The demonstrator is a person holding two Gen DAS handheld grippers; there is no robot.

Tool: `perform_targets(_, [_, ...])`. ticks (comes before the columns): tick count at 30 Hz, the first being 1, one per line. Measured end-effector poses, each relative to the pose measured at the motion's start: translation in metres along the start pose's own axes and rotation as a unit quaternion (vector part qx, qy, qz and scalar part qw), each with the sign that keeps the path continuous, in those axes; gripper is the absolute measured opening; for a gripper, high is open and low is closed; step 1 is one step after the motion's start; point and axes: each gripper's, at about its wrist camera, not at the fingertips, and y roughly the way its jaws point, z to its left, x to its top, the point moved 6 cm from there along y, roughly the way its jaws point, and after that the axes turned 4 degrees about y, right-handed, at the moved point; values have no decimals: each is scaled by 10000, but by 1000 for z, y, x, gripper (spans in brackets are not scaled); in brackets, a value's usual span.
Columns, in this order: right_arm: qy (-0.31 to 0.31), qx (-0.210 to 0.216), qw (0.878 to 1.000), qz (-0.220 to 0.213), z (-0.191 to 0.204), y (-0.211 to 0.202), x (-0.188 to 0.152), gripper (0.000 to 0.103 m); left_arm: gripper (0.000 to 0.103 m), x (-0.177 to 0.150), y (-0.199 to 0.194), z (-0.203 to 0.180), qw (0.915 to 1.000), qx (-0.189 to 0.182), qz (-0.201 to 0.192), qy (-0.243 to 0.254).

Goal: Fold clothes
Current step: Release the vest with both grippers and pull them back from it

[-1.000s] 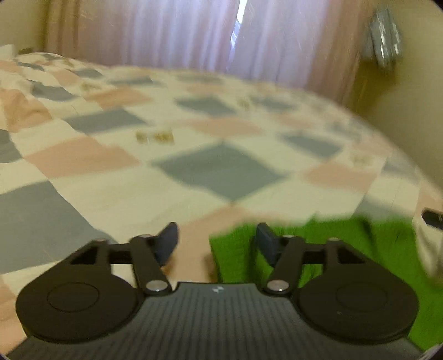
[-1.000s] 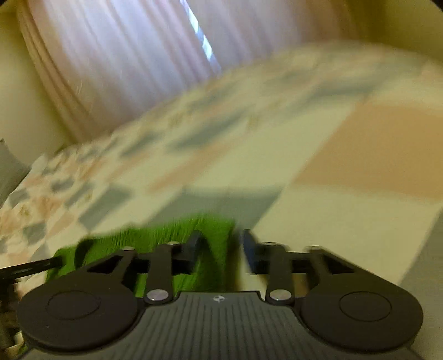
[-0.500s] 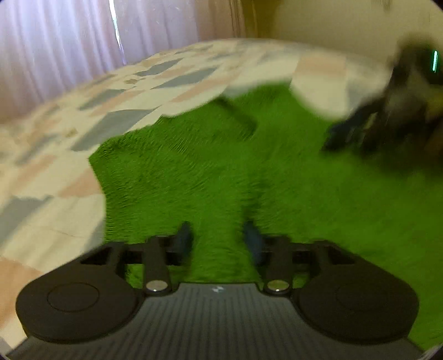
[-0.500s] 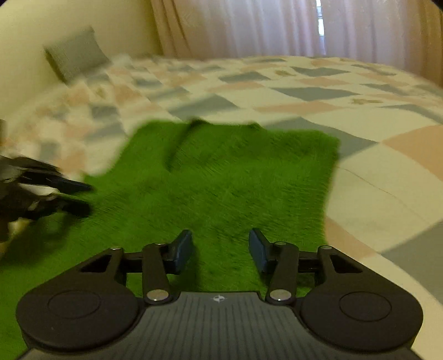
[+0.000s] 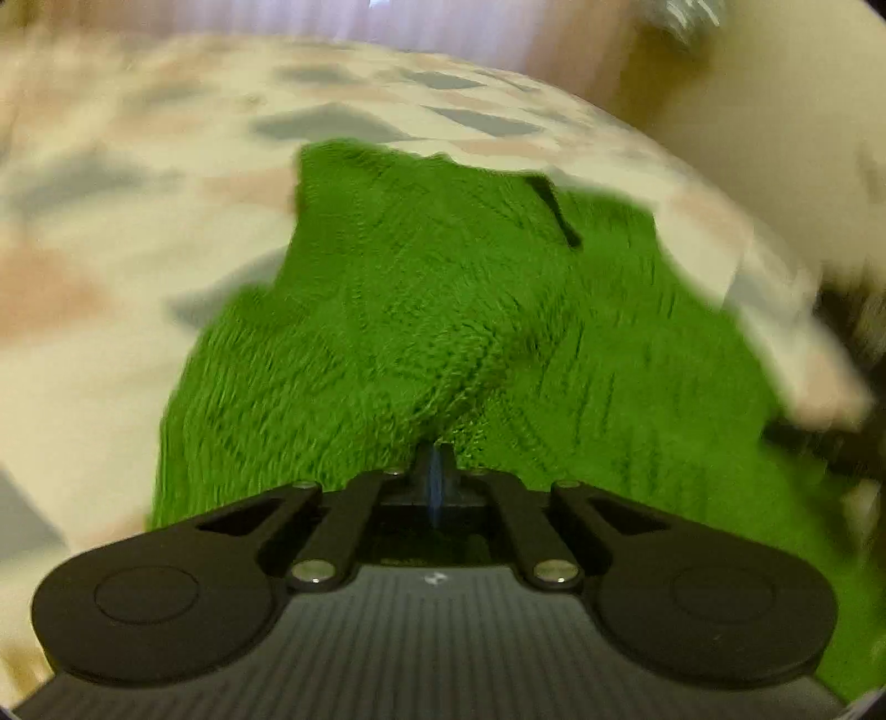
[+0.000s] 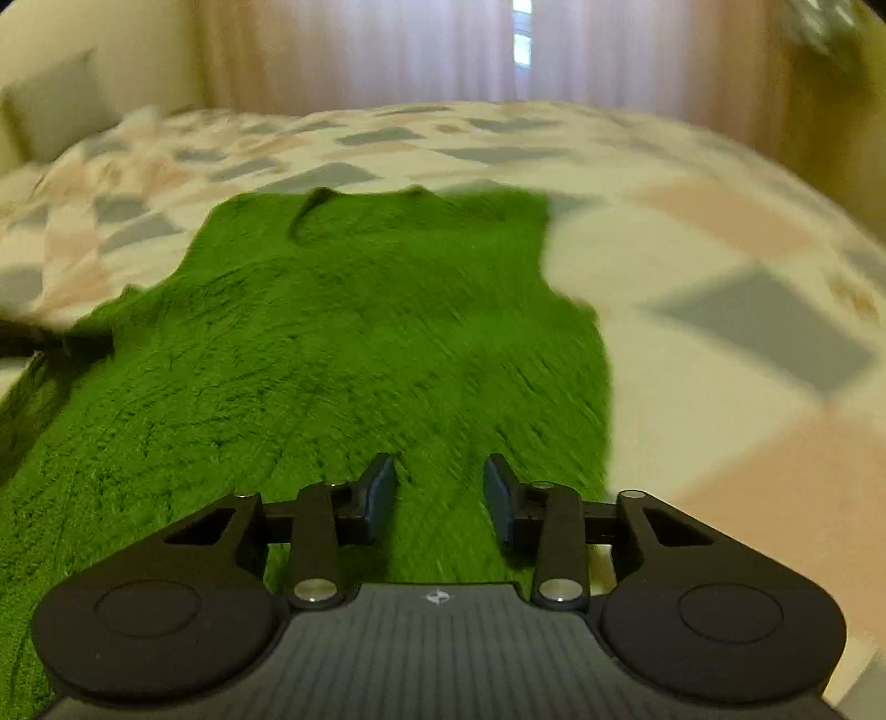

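A green knitted sleeveless top (image 6: 360, 332) lies spread on the bed, neckline at the far end. In the left wrist view the green top (image 5: 443, 310) rises in a bunched fold toward my left gripper (image 5: 436, 471), whose fingers are shut on its near edge. My right gripper (image 6: 440, 493) is open, fingers apart just above the near hem on the top's right side. The left gripper shows as a dark blurred shape at the left edge of the right wrist view (image 6: 50, 343).
The bed (image 6: 720, 310) has a cream cover with grey and pink diamond patches. A grey pillow (image 6: 61, 105) lies at the far left. Curtains (image 6: 498, 50) hang behind the bed. A cream wall (image 5: 803, 111) stands to the right.
My left gripper has shut on the near edge of the green top and pulled it up into a fold. My right gripper has stayed open and moved toward the hem.
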Motion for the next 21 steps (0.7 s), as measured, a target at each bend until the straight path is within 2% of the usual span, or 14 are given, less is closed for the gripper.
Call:
perform_targets(1, [137,-3,9999,-91,-1,-10,2,35,0,2,-9,-1,9998,-85,-90,-137])
perform_targets(3, [328,82,9990,-299,-2,-31,3,38,3,1,-24,-14,9993,180,-267,180])
perform_targets(4, [371,180,9983,-420,-2,-40,3,44,5,-4,-25,-18,9988,326,-188,309])
perform_targets(5, [429,200,9984,-305,-2,-41,-3,47,11,-12,-22,-18,9980,480,-36,399])
perform_targets(7, [512,81,9987,-23,-4,-36,-19,44,9,-31,-21,-13,9948,890,99,477])
perform_targets(8, [530,-66,9985,112,-5,-29,-27,40,9,-37,-32,-15,9947,940,67,418])
perform_targets(11, [737,-36,9972,-154,6,-64,-36,42,12,-49,-73,-30,9918,1212,-23,394])
perform_targets(13, [878,-4,9955,-349,15,-89,-42,43,21,-64,-100,-46,9916,1219,-20,435])
perform_targets(14, [948,12,9945,-446,19,-102,-44,48,25,-72,-108,-54,9919,1190,60,439])
perform_targets(16, [1039,22,9940,-343,24,-116,-59,54,28,-91,-118,-65,9907,1279,269,384])
perform_targets(19, [1086,-264,9937,112,33,-115,-87,54,27,-124,-120,-73,9864,1437,752,247])
perform_targets(21, [1132,-317,9930,108,40,-126,-101,54,26,-141,-133,-80,9849,1520,790,254])
